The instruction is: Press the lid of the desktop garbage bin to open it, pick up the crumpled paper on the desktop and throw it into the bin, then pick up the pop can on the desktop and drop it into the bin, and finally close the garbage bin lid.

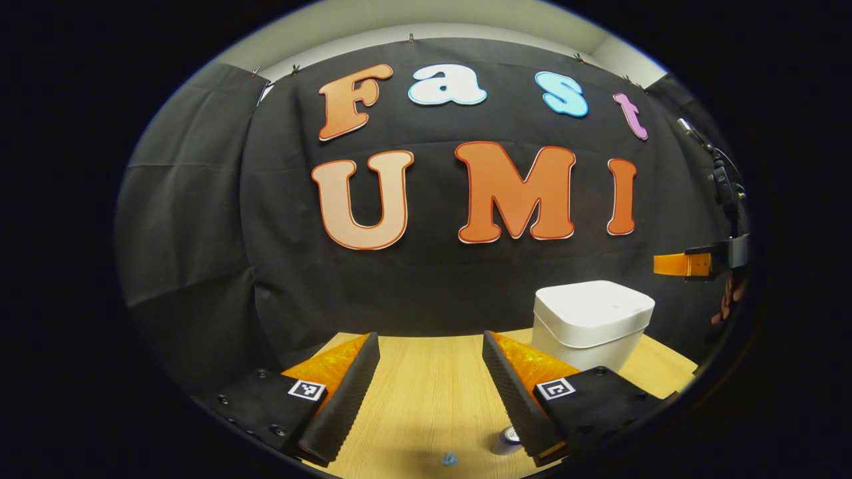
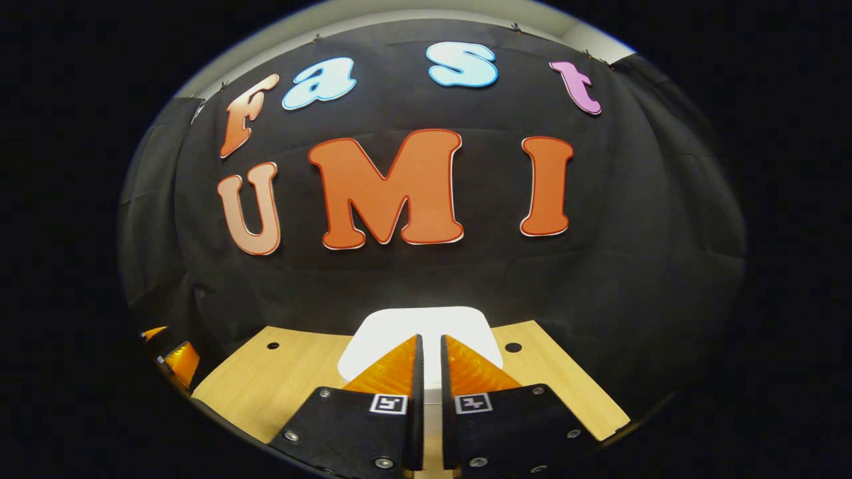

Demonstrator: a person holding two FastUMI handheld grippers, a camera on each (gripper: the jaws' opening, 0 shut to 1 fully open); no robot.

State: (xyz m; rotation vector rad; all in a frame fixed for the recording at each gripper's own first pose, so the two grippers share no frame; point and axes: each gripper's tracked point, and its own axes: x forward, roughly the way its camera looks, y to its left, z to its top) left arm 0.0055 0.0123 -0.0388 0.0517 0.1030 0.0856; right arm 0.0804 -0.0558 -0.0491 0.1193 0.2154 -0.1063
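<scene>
Left gripper: fingers spread wide, empty, above the wooden desktop. Pop can: small, just beside its right finger. Blue scrap: nearby. Garbage bin: white, rounded, lid down, unlabelled, rear right. Right gripper: fingers nearly together, empty, poised over the bin lid.

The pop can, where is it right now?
In the left gripper view, the pop can stands on the wooden desktop, beside the left gripper's own right-hand finger and nearer the camera than the white garbage bin.
</scene>
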